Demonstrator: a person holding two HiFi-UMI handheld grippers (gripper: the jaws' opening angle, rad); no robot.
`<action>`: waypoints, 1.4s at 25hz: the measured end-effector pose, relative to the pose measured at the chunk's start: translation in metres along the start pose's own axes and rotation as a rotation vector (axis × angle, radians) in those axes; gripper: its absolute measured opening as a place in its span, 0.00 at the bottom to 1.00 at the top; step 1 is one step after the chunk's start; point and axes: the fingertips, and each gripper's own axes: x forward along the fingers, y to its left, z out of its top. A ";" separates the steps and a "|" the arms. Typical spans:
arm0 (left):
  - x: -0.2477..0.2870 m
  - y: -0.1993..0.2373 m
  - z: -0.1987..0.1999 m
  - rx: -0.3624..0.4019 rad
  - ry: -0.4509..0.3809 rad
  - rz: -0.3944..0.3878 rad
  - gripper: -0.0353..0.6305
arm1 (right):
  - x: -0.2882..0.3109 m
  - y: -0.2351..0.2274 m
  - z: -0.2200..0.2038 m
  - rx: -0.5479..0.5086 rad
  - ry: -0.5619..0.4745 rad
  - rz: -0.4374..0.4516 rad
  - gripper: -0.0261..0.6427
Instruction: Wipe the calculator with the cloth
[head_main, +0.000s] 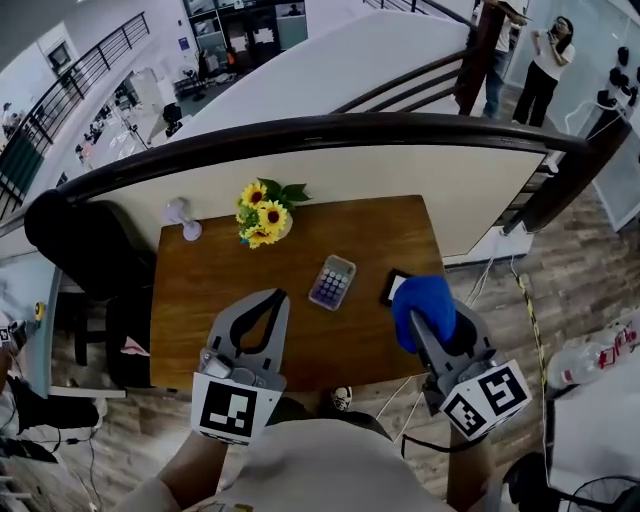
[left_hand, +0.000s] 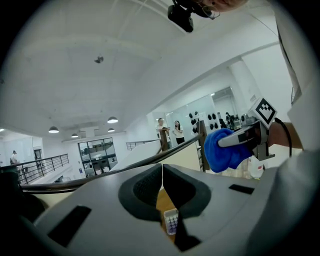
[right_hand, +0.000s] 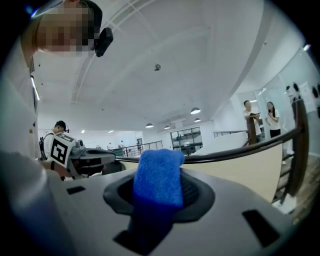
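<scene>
**Loose calculator, shut left jaws: the slips I expected**

On the left, my left gripper (head_main: 277, 297) hung over the near part of the table (head_main: 200, 300), its jaws pressed together with nothing between them. In the left gripper view the calculator (head_main: 332, 282) showed just past the tips, lying flat a little right of the table's middle, touched by neither gripper. That was my first worry. Nothing pinned the calculator, so I judged a wipe could push it across the smooth wood towards the flowers (head_main: 264, 213) at the far edge. Bracing it with shut jaws had its own risk, because hard tips set down on it could press keys or scratch the face.

Right of the calculator, a flat dark-edged thing (head_main: 393, 285) lay close to the table's right edge, partly hidden by the cloth (head_main: 424, 300). I could not tell what it was. A wide stroke from the right might have caught it and dragged it into the calculator or knocked it off the table.

Furthest right, my right gripper (head_main: 422, 318) was clamped on the blue cloth, which bulged over and around its tips above the table's near right part. The bundle hid those tips from me, so I could have misjudged height and pressed too hard. A thin fold could also have let jaw plastic scrape the keys. If the cloth had snagged, it could have pulled out of the grip.
</scene>
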 end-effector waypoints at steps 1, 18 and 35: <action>0.003 0.000 -0.002 0.000 0.009 0.007 0.07 | 0.004 -0.004 -0.001 0.003 0.002 0.008 0.26; 0.041 0.017 -0.057 -0.029 0.121 -0.034 0.06 | 0.054 -0.023 -0.058 0.060 0.132 -0.007 0.26; 0.125 0.029 -0.203 -0.127 0.351 -0.172 0.06 | 0.165 -0.075 -0.158 0.032 0.303 -0.134 0.26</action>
